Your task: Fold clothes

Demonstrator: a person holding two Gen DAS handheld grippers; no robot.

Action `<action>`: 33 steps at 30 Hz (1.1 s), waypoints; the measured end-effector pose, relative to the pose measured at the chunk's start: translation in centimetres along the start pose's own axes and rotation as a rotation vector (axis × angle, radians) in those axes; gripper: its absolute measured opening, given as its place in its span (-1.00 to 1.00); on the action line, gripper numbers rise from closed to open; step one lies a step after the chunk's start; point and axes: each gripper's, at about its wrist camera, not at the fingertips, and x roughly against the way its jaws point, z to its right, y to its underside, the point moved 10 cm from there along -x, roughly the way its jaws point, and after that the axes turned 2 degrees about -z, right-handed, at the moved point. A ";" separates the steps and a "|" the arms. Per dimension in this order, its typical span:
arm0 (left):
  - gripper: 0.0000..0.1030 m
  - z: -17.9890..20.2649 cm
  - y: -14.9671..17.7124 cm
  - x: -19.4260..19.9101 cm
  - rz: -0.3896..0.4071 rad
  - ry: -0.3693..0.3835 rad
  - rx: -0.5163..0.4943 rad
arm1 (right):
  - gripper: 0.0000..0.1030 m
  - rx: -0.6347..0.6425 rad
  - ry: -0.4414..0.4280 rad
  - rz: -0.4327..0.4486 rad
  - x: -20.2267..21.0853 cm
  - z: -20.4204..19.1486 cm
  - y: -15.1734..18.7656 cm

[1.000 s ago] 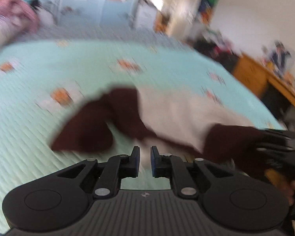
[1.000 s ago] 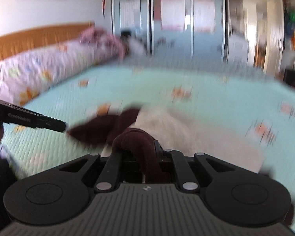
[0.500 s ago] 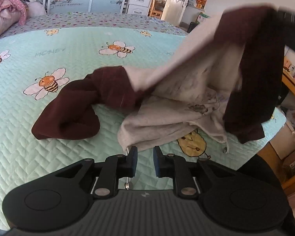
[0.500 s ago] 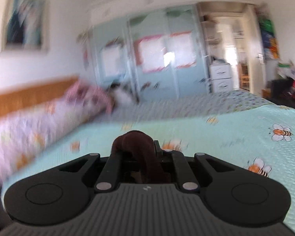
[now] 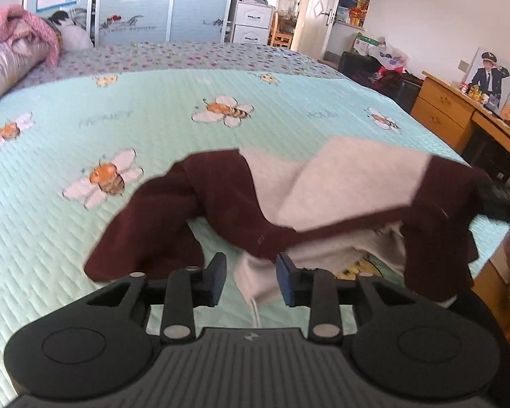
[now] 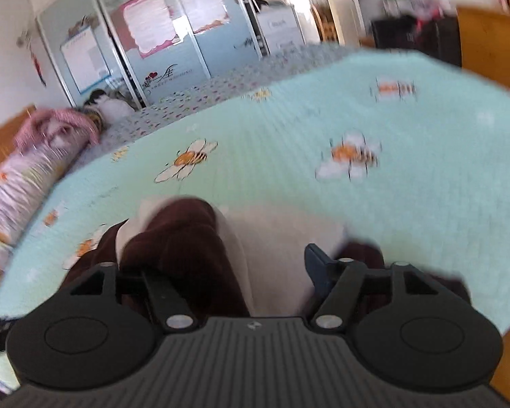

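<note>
A grey sweatshirt (image 5: pixel 350 183) with maroon sleeves (image 5: pixel 173 224) lies crumpled on the mint bee-print bedspread (image 5: pixel 153 108), near its front right corner. My left gripper (image 5: pixel 251 278) hovers just in front of it. Its jaws are opening, a grey hem corner with a drawstring hangs loosely between the pads, and neither pad presses on it. My right gripper (image 6: pixel 248 265) is opening wide over the same sweatshirt (image 6: pixel 275 238). A maroon sleeve (image 6: pixel 180 238) drapes over and hides its left finger, while the right finger (image 6: pixel 318 265) stands free. The left wrist view shows the right gripper (image 5: pixel 503 200) as a dark blur at the other sleeve.
A rolled floral quilt (image 6: pixel 20 183) and a pink blanket (image 5: pixel 23 27) lie along the left side of the bed. Sliding wardrobe doors (image 5: pixel 136 6) stand behind it. A wooden desk (image 5: pixel 459 108) stands close to the bed's right edge.
The sweatshirt, lifted high on the right half a second ago, has dropped back toward the bed. Right jaws, pinched on the maroon sleeve, have spread wide. Left jaws have parted around the grey hem.
</note>
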 end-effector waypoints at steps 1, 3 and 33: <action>-0.27 0.0 -0.6 -0.3 0.002 -0.002 -0.011 | 0.33 -0.033 -0.026 -0.001 0.5 0.8 0.4; -0.19 0.3 -2.0 -1.1 0.001 0.004 -0.032 | 0.34 -0.108 -0.110 0.004 1.7 2.0 0.4; -0.95 6.5 -16.0 -5.8 0.157 0.049 -0.125 | -0.57 0.134 -0.178 0.363 2.9 -5.1 -19.4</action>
